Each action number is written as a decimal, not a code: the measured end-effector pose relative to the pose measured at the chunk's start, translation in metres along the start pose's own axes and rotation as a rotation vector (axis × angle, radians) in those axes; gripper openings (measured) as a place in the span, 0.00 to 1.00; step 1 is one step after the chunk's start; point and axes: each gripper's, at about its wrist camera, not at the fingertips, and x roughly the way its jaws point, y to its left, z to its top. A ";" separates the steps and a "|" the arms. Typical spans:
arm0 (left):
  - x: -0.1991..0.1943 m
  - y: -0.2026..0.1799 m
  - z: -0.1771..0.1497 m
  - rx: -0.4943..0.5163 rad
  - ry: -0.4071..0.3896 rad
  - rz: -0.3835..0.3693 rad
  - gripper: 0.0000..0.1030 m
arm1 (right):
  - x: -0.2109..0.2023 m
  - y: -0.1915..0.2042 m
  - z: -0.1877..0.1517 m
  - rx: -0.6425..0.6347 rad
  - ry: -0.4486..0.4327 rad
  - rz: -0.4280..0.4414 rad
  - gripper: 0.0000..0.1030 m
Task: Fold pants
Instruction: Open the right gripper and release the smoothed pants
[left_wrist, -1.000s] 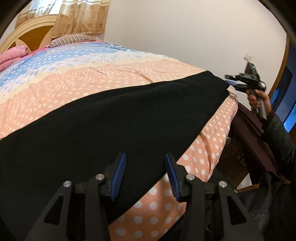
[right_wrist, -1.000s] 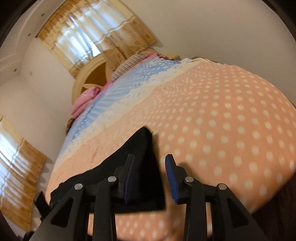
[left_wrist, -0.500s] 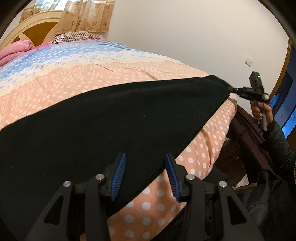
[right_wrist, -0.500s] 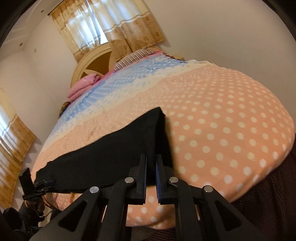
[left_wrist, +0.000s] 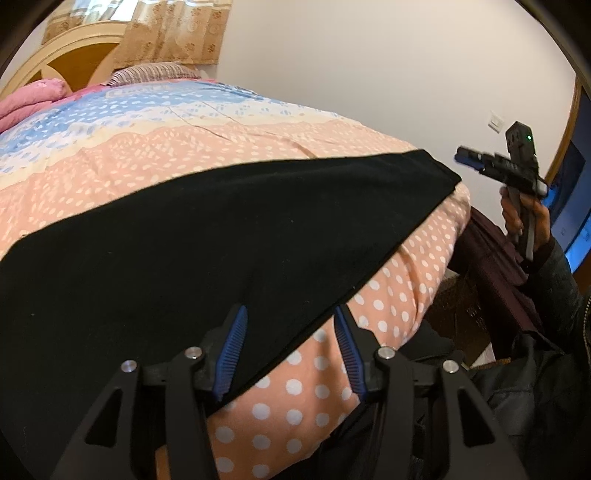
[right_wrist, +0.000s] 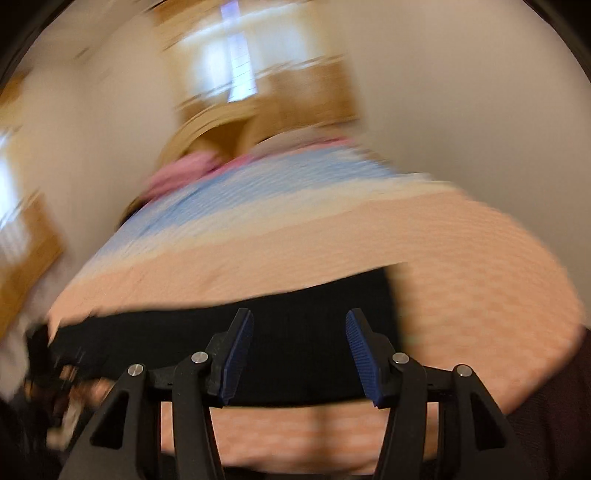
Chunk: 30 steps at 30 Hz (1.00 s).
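Observation:
The black pants (left_wrist: 207, 236) lie flat as a long band across the near part of the bed. My left gripper (left_wrist: 290, 349) is open and empty just above the pants' near edge. My right gripper (right_wrist: 299, 356) is open and empty, held off the far end of the pants (right_wrist: 295, 332); that view is blurred by motion. In the left wrist view the right gripper (left_wrist: 469, 157) is in the air beyond the pants' far corner, clear of the cloth.
The bed has a peach, cream and blue dotted cover (left_wrist: 184, 147). A pink blanket (left_wrist: 29, 96) and striped pillow (left_wrist: 147, 72) lie by the wooden headboard (left_wrist: 77, 59). A dark maroon cloth (left_wrist: 491, 258) hangs beyond the foot of the bed.
My right gripper shut on the pants' far corner, then opened and let it go, drawing back and swinging. My left gripper stayed open over the near edge.

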 end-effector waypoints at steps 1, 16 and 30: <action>-0.001 0.001 0.000 -0.006 -0.008 0.012 0.50 | 0.012 0.016 -0.003 -0.037 0.024 0.026 0.53; -0.105 0.084 -0.031 -0.130 -0.142 0.381 0.61 | 0.079 0.116 -0.041 -0.219 0.266 0.179 0.53; -0.120 0.153 -0.081 -0.306 -0.143 0.622 0.71 | 0.117 0.197 -0.060 -0.353 0.413 0.293 0.54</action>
